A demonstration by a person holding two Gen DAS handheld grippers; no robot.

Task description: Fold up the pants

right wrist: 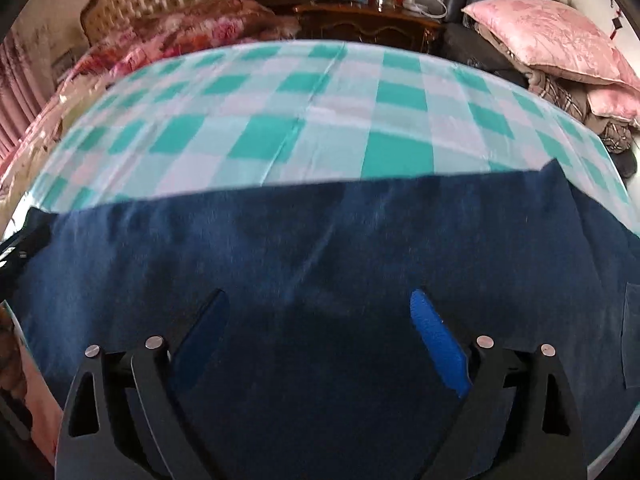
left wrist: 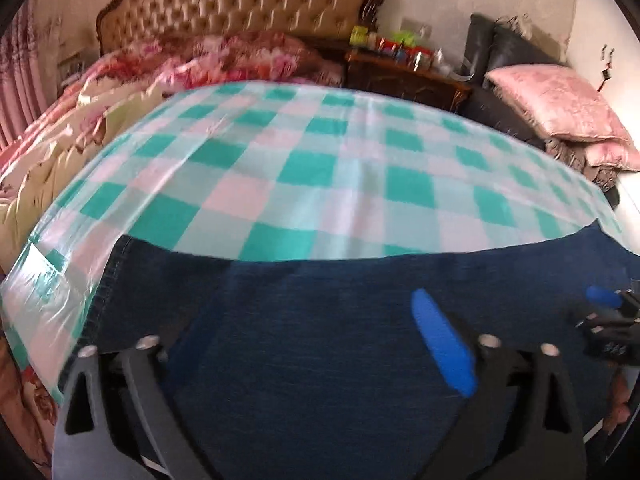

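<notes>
Dark blue denim pants (right wrist: 320, 248) lie spread flat along the near edge of a surface covered by a teal-and-white checked cloth (right wrist: 312, 112), their stitched hem near the surface's left edge. The left tongs (left wrist: 316, 344) hang above the denim; one blue-padded finger (left wrist: 444, 344) shows, the other is covered by fabric, so I cannot tell their state. The right tongs (right wrist: 320, 340) stand wide apart over the pants, gripping nothing. Beyond the far edge sit a floral quilt (left wrist: 208, 60), a tufted tan headboard (left wrist: 248, 0), a dark wooden nightstand (right wrist: 368, 28) and a pink satin pillow (right wrist: 548, 40).
</notes>
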